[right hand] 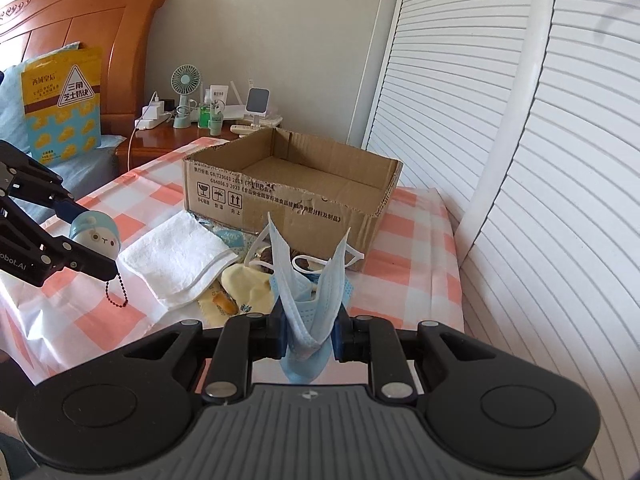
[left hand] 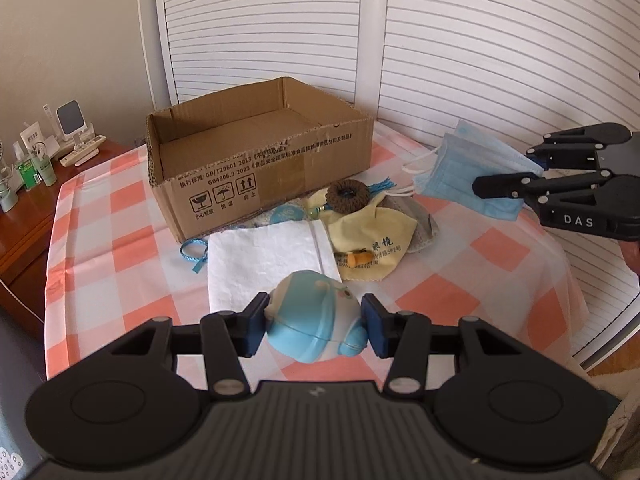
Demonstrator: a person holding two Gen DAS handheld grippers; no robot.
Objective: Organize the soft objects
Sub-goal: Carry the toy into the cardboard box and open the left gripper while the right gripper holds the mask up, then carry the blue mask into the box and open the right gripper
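Observation:
My left gripper (left hand: 314, 326) is shut on a light blue and white round toy (left hand: 314, 316), lifted above the checked cloth; the same toy (right hand: 96, 234) shows a red bead chain hanging below it. My right gripper (right hand: 308, 334) is shut on a folded blue face mask (right hand: 310, 292), also held in the air; from the left wrist view the mask (left hand: 468, 172) hangs right of the open cardboard box (left hand: 260, 160). Below lie a white towel (left hand: 268, 264), a yellow cloth (left hand: 368, 248), a brown crocheted ring (left hand: 346, 196) and a grey cloth (left hand: 426, 228).
The table carries a pink and white checked cloth (left hand: 100, 240). A wooden nightstand (right hand: 168, 140) with a fan, bottles and chargers stands at the far left. White louvred doors (right hand: 540, 160) run along the right side. A bed headboard (right hand: 80, 12) is behind.

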